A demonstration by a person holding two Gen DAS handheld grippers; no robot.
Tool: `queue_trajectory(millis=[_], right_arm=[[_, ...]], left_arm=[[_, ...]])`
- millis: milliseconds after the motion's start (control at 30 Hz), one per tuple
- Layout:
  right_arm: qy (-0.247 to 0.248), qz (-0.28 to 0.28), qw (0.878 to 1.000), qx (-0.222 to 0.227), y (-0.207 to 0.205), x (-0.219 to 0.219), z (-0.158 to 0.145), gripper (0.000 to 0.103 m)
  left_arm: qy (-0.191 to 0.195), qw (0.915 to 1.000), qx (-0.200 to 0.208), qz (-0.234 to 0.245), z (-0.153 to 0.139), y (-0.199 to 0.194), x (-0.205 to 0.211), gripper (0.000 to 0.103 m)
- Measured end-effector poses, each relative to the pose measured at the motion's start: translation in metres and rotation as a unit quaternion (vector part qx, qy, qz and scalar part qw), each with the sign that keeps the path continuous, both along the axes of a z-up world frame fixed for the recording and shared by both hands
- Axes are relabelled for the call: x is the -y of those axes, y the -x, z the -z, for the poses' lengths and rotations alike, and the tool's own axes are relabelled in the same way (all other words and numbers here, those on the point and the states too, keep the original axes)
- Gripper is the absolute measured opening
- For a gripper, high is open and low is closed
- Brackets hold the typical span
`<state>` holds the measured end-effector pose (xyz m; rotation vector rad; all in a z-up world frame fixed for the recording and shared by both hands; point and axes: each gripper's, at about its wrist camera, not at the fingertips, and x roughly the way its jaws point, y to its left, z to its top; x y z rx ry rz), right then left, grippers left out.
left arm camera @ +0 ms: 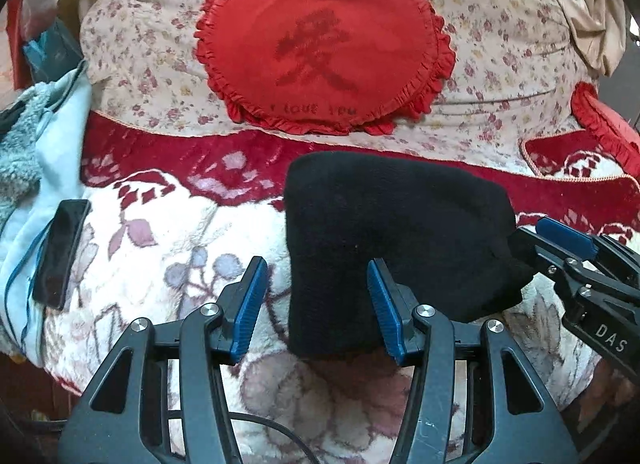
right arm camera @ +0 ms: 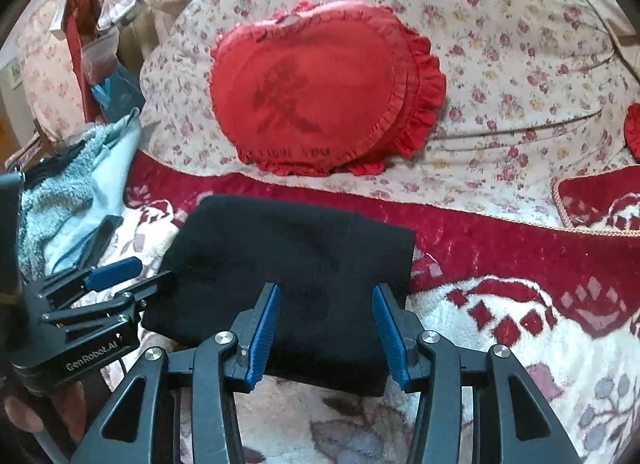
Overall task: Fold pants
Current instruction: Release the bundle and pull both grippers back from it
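1. We are seeing the black pants [left arm camera: 384, 232] lying as a compact folded bundle on the red-and-white floral blanket [left arm camera: 168, 248], near the front edge of the bed.
2. We are holding the left gripper [left arm camera: 316, 304] with its blue fingers spread apart; the near left edge of the pants is lying between them, the right finger [left arm camera: 382, 300] sitting over the cloth, the left one over bare blanket.
3. We are holding the right gripper [right arm camera: 326, 328] with fingers likewise apart, gripping nothing; the near edge of the pants [right arm camera: 288, 276] is lying between and beneath them.
4. From the left wrist view, the right gripper [left arm camera: 532, 240] is meeting the bundle's right corner; from the right wrist view, the left gripper [right arm camera: 128, 280] is sitting at the bundle's left edge.
5. Farther back, a red heart pillow [left arm camera: 320, 51] is resting on a floral quilt [left arm camera: 500, 47].
6. At the far left, a dark phone [left arm camera: 60, 252] is lying on pale blue fabric [left arm camera: 48, 151].
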<state>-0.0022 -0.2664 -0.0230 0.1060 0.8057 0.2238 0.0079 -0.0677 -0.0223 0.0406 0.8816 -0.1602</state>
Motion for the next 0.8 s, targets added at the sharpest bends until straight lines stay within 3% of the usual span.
queue_trajectory(millis=[433,800], right_arm=[[-0.01,-0.009,1.0,0.027,0.027,-0.014,-0.029,0.046],[-0.006,-0.018,1.0,0.025,0.036,-0.021,-0.031,0.046]], left_arm=[[-0.016,0.9974,0.065,-0.026,-0.033,0.046,-0.012,0.051],[-0.021,0.9963,0.075,-0.037,-0.039,0.062,-0.019,0.051]])
